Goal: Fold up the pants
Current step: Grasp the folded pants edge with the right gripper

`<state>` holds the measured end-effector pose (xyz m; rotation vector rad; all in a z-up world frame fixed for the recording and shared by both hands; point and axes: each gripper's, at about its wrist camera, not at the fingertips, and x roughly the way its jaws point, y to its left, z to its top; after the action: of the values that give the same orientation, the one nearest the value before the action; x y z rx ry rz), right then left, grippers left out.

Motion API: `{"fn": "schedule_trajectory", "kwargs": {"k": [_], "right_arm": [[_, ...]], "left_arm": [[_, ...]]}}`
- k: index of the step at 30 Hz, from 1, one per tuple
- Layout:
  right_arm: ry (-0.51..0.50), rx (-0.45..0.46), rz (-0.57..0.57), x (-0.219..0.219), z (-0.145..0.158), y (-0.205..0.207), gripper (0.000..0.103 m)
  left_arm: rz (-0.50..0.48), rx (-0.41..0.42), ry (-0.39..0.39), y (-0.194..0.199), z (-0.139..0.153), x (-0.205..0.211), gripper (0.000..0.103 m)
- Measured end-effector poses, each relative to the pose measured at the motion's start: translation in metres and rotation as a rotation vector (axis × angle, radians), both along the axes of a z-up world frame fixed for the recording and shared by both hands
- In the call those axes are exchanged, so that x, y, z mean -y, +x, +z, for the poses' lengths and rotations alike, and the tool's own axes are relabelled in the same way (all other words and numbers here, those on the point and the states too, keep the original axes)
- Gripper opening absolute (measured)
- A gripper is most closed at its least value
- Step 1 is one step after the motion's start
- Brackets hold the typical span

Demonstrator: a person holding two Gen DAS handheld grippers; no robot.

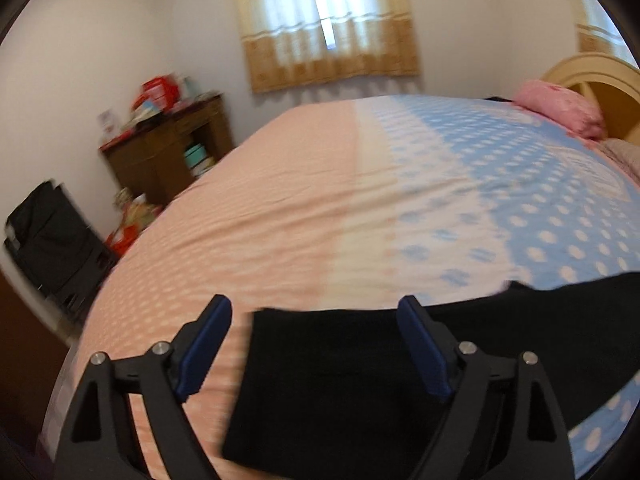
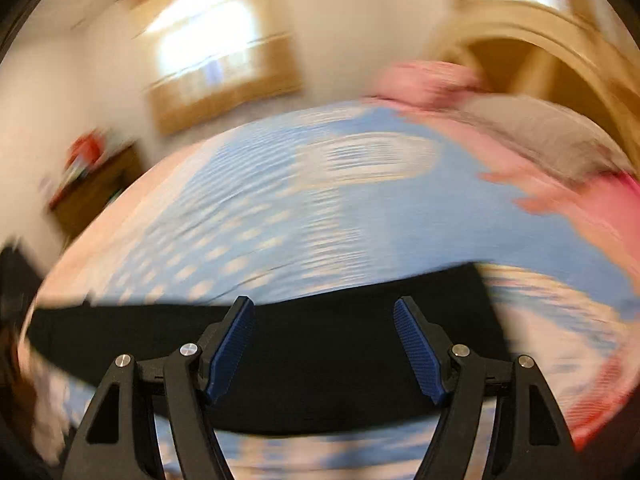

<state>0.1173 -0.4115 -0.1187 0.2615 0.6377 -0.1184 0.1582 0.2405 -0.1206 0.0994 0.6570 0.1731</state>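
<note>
The bed [image 1: 304,200] carries a spotted sheet, pink on one side and blue on the other, with a pink pillow [image 1: 560,108] at the headboard end. The black pants [image 1: 340,380] lie flat on it as a long dark band along the near edge. My left gripper [image 1: 316,344] stands over one squared end of that band, jaws wide, pads clear of the cloth. My right gripper [image 2: 324,344] stands over the band's middle stretch, jaws likewise spread, nothing between the pads. The right view is heavily smeared, so the far end of the pants [image 2: 460,300] appears squared off, though I cannot confirm it.
</note>
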Motion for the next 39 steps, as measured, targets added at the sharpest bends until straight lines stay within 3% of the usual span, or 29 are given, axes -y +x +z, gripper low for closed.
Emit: {"fn": "schedule_trajectory", "kwargs": {"k": [3, 6, 10, 14, 17, 18, 19, 21, 26, 30, 32, 33, 36, 39], "right_arm": [[0.068, -0.027, -0.108, 0.062, -0.001, -0.004, 0.064], [0.133, -0.042, -0.113, 0.089, -0.005, 0.003, 0.061], [0.197, -0.052, -0.044, 0.094, -0.013, 0.019, 0.058], [0.196, -0.119, 0.009, 0.09, -0.027, 0.042, 0.052], [0.194, -0.164, 0.045, 0.086, -0.037, 0.051, 0.038], [0.171, -0.172, 0.046, 0.084, -0.039, 0.053, 0.02], [0.142, -0.177, 0.049, 0.082, -0.039, 0.056, 0.012], [0.117, -0.169, 0.053, 0.078, -0.036, 0.058, 0.006], [0.063, -0.13, 0.015, 0.077, -0.025, 0.064, 0.004], [0.075, -0.2, -0.027, 0.086, -0.048, 0.071, 0.004], [0.122, -0.187, -0.042, 0.093, -0.052, 0.066, 0.004], [0.135, -0.177, -0.054, 0.096, -0.051, 0.063, 0.008], [0.14, -0.126, -0.126, 0.1, -0.037, 0.045, 0.035], [0.154, -0.065, -0.085, 0.087, -0.02, 0.023, 0.036]], "left_arm": [[-0.112, -0.02, -0.002, 0.007, -0.006, 0.043, 0.088], [-0.222, -0.036, -0.008, 0.017, -0.014, 0.084, 0.088], [-0.314, -0.051, 0.005, 0.028, -0.02, 0.126, 0.088], [-0.356, -0.077, 0.009, 0.037, -0.027, 0.148, 0.088], [-0.368, -0.103, 0.003, 0.04, -0.034, 0.163, 0.09], [-0.371, -0.117, -0.003, 0.043, -0.038, 0.167, 0.09], [-0.372, -0.127, -0.004, 0.044, -0.041, 0.173, 0.09], [-0.375, -0.15, -0.001, 0.047, -0.049, 0.18, 0.09], [-0.379, -0.187, 0.005, 0.049, -0.063, 0.19, 0.09], [-0.368, -0.19, -0.017, 0.044, -0.066, 0.185, 0.091], [-0.362, -0.191, -0.024, 0.042, -0.067, 0.184, 0.091], [-0.36, -0.191, -0.029, 0.04, -0.067, 0.183, 0.091], [-0.359, -0.182, -0.033, 0.034, -0.064, 0.182, 0.091], [-0.384, -0.161, -0.035, 0.028, -0.058, 0.186, 0.091]]}}
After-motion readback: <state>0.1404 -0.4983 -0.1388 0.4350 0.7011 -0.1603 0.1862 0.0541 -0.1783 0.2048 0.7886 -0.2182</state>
